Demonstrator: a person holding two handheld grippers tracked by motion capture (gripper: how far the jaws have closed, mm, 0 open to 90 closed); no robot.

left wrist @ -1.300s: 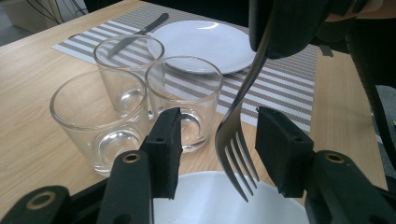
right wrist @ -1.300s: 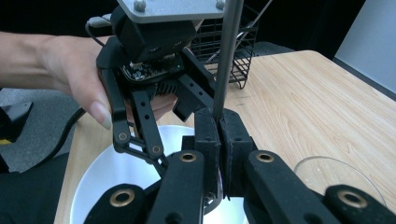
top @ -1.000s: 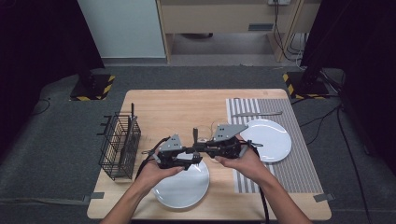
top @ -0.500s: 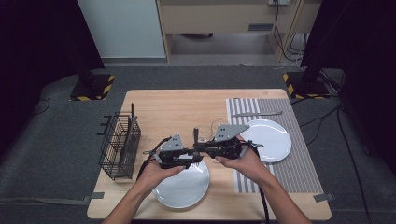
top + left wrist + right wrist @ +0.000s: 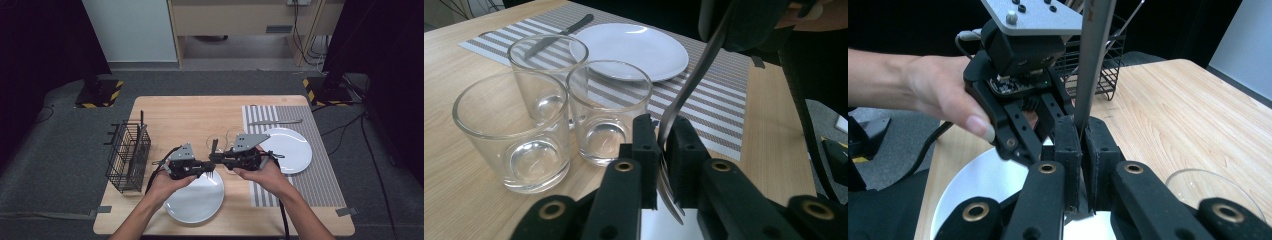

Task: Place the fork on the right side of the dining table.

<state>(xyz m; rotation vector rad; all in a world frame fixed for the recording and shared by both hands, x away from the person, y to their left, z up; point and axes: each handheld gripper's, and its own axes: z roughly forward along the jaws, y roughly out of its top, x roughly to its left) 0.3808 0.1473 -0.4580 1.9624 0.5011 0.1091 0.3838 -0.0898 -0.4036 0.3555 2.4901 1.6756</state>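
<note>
Both grippers, left gripper [image 5: 664,145] and right gripper [image 5: 1082,135], clenched on one fork [image 5: 689,85]

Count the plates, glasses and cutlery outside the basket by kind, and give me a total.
Plates: 2
Glasses: 3
Fork: 1
Knife: 1
Total: 7

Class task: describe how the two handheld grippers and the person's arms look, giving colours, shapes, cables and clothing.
Both the left gripper and right gripper are black, each topped by a grey three-cornered plate. Their jaws are blocky and black, with brass-coloured pivot rivets. A black cable trails from each. The forearms are bare, with no sleeves.
</note>
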